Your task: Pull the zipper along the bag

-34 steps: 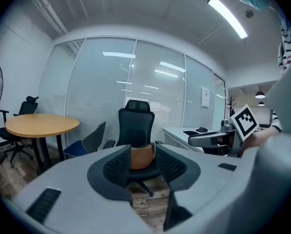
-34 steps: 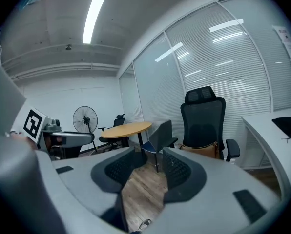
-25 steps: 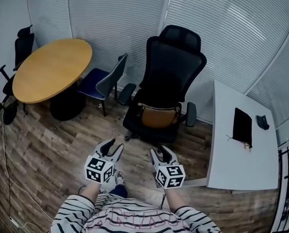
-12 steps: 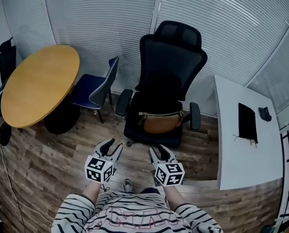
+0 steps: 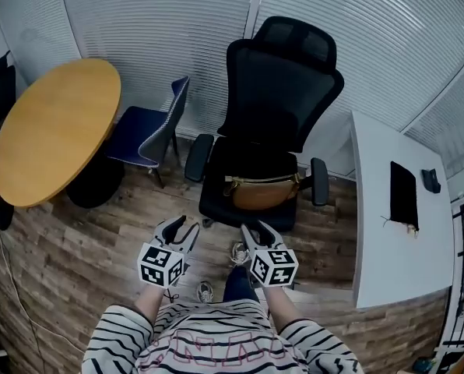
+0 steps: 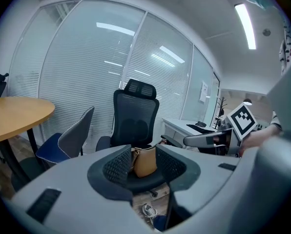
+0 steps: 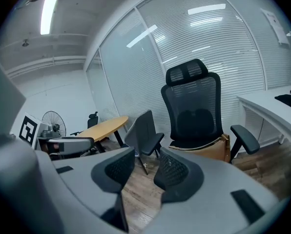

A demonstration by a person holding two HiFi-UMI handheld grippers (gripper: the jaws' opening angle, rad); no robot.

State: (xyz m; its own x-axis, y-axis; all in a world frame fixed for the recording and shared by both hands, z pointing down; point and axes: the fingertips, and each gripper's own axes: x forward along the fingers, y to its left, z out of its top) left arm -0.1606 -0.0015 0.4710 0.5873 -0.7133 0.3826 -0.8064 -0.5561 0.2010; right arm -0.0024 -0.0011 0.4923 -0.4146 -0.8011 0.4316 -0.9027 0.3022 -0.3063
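Observation:
A tan leather bag (image 5: 261,191) lies on the seat of a black office chair (image 5: 275,115), its zipper line along the top. In the left gripper view the bag (image 6: 145,161) shows far off between the jaws. In the right gripper view the bag (image 7: 211,150) sits right of the jaws. My left gripper (image 5: 177,229) and right gripper (image 5: 257,233) hang side by side over the floor, short of the chair. Both stand open with nothing between their fingers.
A round wooden table (image 5: 49,131) and a blue-seated chair (image 5: 150,131) stand at the left. A white desk (image 5: 395,224) at the right carries a black pouch (image 5: 404,195). Slatted blinds line the back wall. My shoes (image 5: 238,253) show on the wood floor (image 5: 76,248).
The view has swung and moved closer to the chair; the bag now sits more central ahead of both grippers. The jaws have kept the same gap.

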